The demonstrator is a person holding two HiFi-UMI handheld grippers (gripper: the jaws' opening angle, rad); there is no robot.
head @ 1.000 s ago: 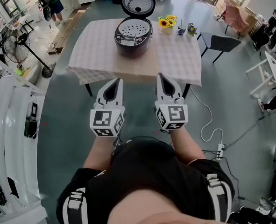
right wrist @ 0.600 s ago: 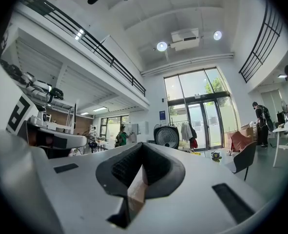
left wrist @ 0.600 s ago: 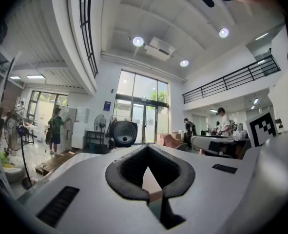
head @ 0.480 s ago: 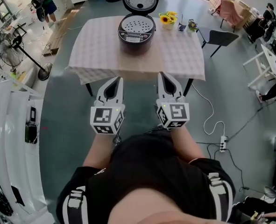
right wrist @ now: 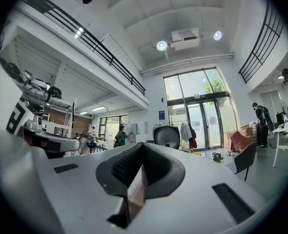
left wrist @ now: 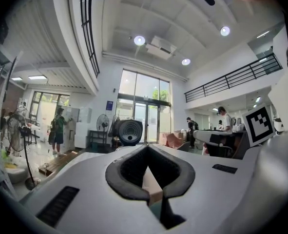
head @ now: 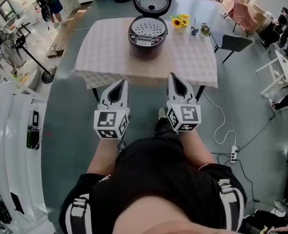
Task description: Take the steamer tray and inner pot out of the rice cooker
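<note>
A dark rice cooker (head: 147, 35) stands on the far half of a checked-cloth table (head: 105, 52), its lid (head: 153, 0) swung up. The perforated steamer tray (head: 148, 26) sits in its mouth; the inner pot beneath is hidden. My left gripper (head: 119, 84) and right gripper (head: 175, 77) hang side by side over the floor, short of the table's near edge, both shut and empty. In the left gripper view the shut gripper (left wrist: 148, 152) points level at the raised lid (left wrist: 129, 132). The right gripper (right wrist: 143, 150) in its own view also faces that lid (right wrist: 166, 136).
Yellow flowers (head: 179, 21) and a small plant (head: 204, 30) stand on the table right of the cooker. A dark chair (head: 235, 43) sits at the table's right. A fan on a stand (head: 22, 45) is at the left. A cable and power strip (head: 230, 152) lie on the floor.
The table and cooker have shifted right and slightly up in the head view. Both grippers stay shut and empty; the right one has moved slightly right.
</note>
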